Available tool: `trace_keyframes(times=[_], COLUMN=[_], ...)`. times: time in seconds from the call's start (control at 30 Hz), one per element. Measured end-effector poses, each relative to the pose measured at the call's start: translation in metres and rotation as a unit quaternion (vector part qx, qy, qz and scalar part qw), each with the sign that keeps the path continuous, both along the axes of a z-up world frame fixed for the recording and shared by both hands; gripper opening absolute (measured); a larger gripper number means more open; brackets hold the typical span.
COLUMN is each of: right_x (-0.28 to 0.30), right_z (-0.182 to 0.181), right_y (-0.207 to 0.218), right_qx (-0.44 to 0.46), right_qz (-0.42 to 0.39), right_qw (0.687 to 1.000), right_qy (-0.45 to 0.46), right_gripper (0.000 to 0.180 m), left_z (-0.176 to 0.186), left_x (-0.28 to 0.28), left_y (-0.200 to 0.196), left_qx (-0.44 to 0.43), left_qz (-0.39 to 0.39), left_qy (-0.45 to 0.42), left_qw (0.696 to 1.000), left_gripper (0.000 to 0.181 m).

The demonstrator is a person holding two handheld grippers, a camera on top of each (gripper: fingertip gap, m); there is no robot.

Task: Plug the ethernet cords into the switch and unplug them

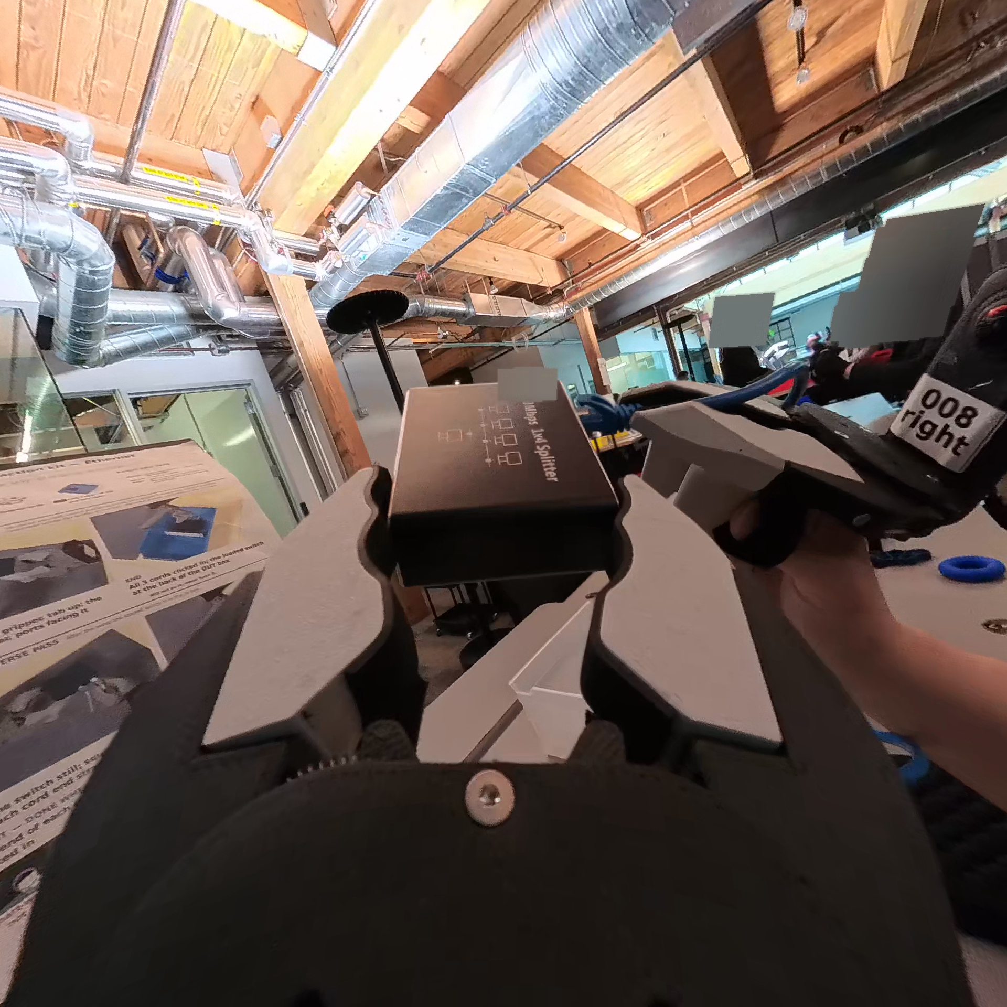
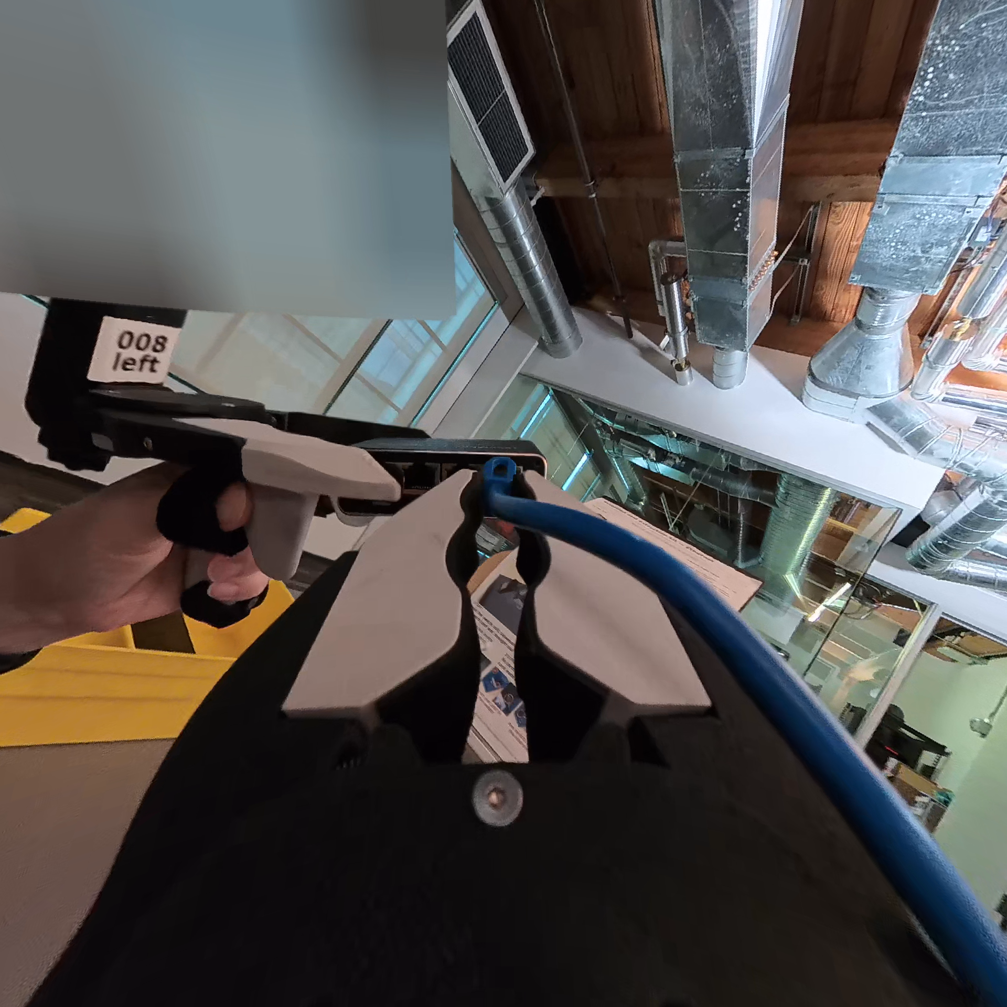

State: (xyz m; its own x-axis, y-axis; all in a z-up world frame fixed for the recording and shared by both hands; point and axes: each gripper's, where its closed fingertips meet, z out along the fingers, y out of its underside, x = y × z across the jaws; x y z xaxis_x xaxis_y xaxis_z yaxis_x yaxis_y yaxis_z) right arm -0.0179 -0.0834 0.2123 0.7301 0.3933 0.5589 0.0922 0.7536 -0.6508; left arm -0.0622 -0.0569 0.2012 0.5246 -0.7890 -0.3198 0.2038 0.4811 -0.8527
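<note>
Left wrist view: left gripper point(image 1: 498, 537) clamps the black switch point(image 1: 498, 479) by its sides, held up off the desk | right gripper point(image 2: 498, 487) pinches the blue plug point(image 2: 500, 473) of the cord point(image 2: 708, 599) at the port face | step: plugging, seating unclear | next: straight push, switch braced.

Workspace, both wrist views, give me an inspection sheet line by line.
Surface: white table, mostly hidden.
Job's things: black switch held up in the air; blue cord, its plug at the switch's port face; whether it is seated cannot be told.
Clutter: blue ring, yellow bin, instruction sheet.
Grippers: left gripper fingers shut on the switch; right gripper shut on the plug.
Cables: the cord trails off lower right.
Surroundings: ceiling ducts, glass walls.
</note>
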Motion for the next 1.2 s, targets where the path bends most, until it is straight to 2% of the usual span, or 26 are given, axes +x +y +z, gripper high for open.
trace_keyframes(times=[0.07,0.4,0.57,0.7,0.97,1.07,1.2], right_x=[0.0,0.002,0.001,-0.002,0.003,0.005,0.006], right_z=[0.002,0.003,0.0,-0.001,0.0,-0.001,-0.001], right_y=[-0.003,-0.003,0.008,0.004,0.005,0.007,0.012], right_qx=[-0.001,0.011,-0.016,0.009,0.022,0.012,-0.026], right_qz=[0.015,-0.016,-0.045,-0.062,-0.082,-0.072,-0.05], right_qw=[1.0,1.0,0.999,0.998,0.996,0.997,0.998], right_qy=[0.006,0.002,-0.007,-0.024,-0.04,-0.039,-0.03], right_gripper=[0.011,0.011,0.011,0.01,0.009,0.009,0.01], left_z=[0.0,0.001,0.007,0.008,-0.015,-0.016,-0.011], left_x=[0.0,0.001,-0.004,-0.006,0.014,0.014,0.01], left_y=[-0.002,-0.005,-0.002,0.001,0.016,0.019,0.019], left_qx=[0.0,-0.024,-0.015,-0.061,-0.173,-0.169,-0.088], left_qz=[-0.006,-0.024,-0.002,-0.044,-0.086,-0.085,-0.007], left_qy=[-0.002,-0.012,-0.044,-0.073,-0.036,-0.043,-0.038], left_qw=[1.0,0.999,0.999,0.994,0.981,0.981,0.995], left_gripper=[0.076,0.076,0.076,0.077,0.081,0.079,0.078])
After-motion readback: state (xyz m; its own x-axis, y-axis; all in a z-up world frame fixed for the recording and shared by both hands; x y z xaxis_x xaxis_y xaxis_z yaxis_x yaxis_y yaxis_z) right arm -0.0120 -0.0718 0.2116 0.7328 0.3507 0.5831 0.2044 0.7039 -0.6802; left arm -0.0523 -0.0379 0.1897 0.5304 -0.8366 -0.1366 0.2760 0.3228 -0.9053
